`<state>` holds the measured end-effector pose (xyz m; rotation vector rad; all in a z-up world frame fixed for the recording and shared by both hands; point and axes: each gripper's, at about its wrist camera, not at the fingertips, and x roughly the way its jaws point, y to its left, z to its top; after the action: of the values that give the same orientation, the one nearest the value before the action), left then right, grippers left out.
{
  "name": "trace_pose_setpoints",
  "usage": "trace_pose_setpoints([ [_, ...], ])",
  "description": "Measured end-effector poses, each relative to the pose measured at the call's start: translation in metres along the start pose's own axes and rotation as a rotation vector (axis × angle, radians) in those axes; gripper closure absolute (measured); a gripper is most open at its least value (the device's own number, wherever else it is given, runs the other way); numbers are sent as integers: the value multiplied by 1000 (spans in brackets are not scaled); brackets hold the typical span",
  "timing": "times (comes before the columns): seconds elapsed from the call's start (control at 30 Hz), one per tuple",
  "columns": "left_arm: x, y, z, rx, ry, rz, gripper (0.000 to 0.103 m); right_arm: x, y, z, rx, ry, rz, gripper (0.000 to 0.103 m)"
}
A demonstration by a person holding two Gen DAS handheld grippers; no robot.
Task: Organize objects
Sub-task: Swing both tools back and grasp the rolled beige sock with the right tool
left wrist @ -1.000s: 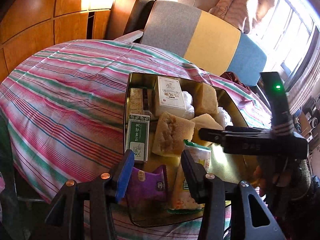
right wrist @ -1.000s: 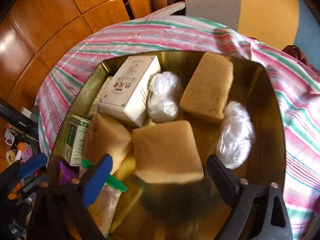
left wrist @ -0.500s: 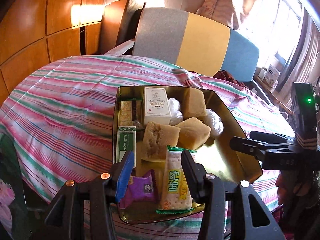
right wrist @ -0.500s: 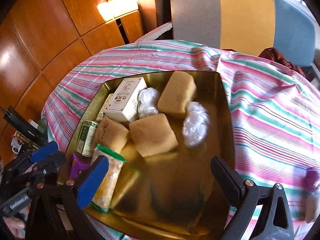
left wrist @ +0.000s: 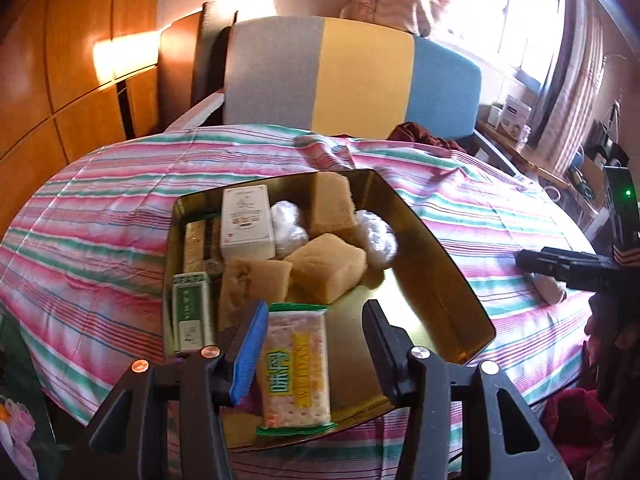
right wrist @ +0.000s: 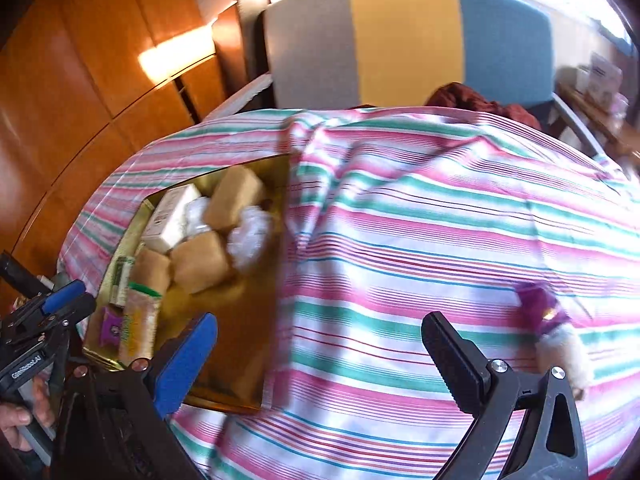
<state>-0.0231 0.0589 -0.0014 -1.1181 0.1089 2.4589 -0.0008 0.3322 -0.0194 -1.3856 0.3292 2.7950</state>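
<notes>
A gold tray (left wrist: 432,248) on the striped tablecloth (left wrist: 100,240) holds tan sponge blocks (left wrist: 328,268), a white box (left wrist: 246,216), a green box (left wrist: 190,312), clear wrapped balls (left wrist: 376,236) and a cracker packet (left wrist: 296,364). My left gripper (left wrist: 315,308) hovers over the tray's near end, open. The cracker packet lies flat below the gap, untouched. My right gripper (right wrist: 320,320) is wide open and empty above bare cloth, right of the tray (right wrist: 240,340). On the cloth to its right lie a purple packet (right wrist: 536,304) and a white lump (right wrist: 564,352).
A grey, yellow and blue chair back (left wrist: 360,80) stands behind the table. Wood panelling (left wrist: 60,80) runs along the left, and a window (left wrist: 520,20) with a cluttered shelf lies at the far right. A hand (right wrist: 16,420) holds the left gripper's handle.
Both grippers have drawn back from the tray. The right one swung to the right, off the tray and over the cloth, and its jaws widened a little. The tray's contents stayed put.
</notes>
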Motion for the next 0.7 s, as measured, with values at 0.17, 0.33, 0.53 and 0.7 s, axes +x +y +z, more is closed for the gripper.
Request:
trace_pose_setpoints([
  [0.17,6,-30,7,66,8,-35,54,-19,-64,-3,87,-7,-95,0],
  [0.33,12,-65,12,137,14,-89,54,-36,-138,-5,198,-19,-180,0],
  [0.53,23,-104,15,204,43,-146,54,-43,-221,-19,404,-35,-225,0],
  [0.7,34,-130,15,235,81,-192,54,-36,-245,-28,517,-28,-165,0],
])
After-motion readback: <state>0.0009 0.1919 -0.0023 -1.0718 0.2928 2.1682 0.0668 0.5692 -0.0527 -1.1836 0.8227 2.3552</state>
